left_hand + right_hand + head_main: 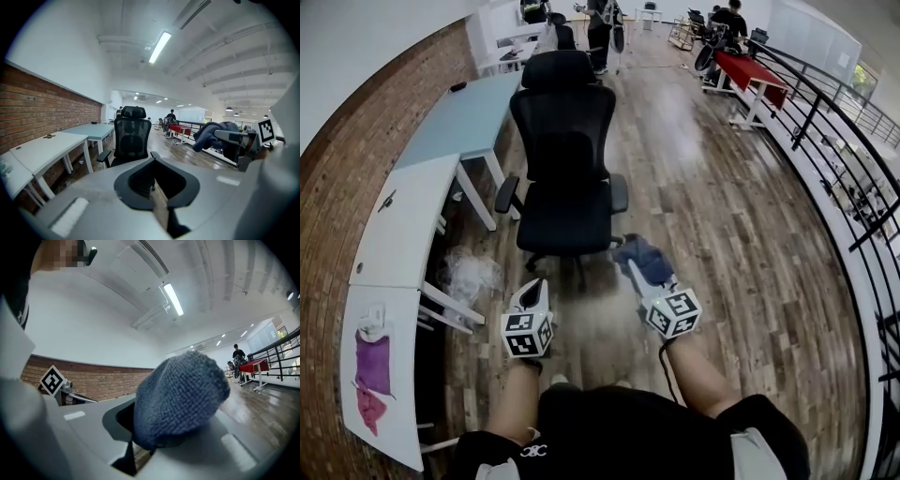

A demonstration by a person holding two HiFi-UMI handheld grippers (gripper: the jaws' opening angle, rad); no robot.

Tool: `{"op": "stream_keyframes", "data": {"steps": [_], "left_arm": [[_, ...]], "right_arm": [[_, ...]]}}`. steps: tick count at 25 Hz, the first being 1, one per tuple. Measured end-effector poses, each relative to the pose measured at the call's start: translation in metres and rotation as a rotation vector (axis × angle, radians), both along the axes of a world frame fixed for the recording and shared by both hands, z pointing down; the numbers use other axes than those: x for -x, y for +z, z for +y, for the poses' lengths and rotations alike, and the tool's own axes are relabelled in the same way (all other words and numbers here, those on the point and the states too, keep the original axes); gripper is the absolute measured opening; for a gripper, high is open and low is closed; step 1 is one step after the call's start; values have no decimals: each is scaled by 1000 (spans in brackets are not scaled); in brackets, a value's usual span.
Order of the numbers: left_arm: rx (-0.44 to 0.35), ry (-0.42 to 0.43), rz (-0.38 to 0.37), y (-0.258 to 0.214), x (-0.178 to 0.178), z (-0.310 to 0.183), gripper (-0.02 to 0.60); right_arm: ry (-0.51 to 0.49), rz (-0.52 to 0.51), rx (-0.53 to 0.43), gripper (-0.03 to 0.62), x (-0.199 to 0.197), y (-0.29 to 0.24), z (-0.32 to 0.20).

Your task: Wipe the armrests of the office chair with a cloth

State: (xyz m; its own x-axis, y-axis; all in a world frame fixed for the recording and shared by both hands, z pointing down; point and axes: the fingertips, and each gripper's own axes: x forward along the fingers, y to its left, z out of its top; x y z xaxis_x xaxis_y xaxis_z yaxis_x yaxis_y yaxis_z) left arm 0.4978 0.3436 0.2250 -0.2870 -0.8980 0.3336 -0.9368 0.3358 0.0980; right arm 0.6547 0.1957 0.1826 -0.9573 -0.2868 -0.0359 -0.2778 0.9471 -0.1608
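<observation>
Gripping the cloth (645, 258) tight in my right gripper (634, 269) — left gripper (536, 284) pinched together, empty. I'd lay it flat along the armrest (620, 193), pressing lightly.

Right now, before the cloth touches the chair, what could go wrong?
The cloth bulges in a loose wad from the right tool, so rubbing might tug it out. The office chair looks like it swivels, and the shut, empty left tool is not steadying it, so a push on an armrest might turn it away. The desk-side armrest sits near the white desk, so a tool might bump the desk there.
</observation>
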Motion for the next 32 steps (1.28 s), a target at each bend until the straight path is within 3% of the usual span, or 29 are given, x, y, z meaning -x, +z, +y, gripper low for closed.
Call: {"op": "stream_keyframes", "data": {"steps": [12,16,24,28,32], "left_arm": [[-34,19,-18,-38,47,52,6],[-53,31,45,-38,51,63,6],[-35,24,36,-38,44,92,6],[-41,20,61,-26,59,94,6],[-22,-10,28,-29,58,104,6]], "right_arm": [[19,13,-31,58,51,-29,60],[28,39,-32,58,53,-26,74],[-10,-21,-43,58,48,-39,108],[-7,0,-42,57,63,-27,107],[-5,16,-36,58,57,-26,113]]}}
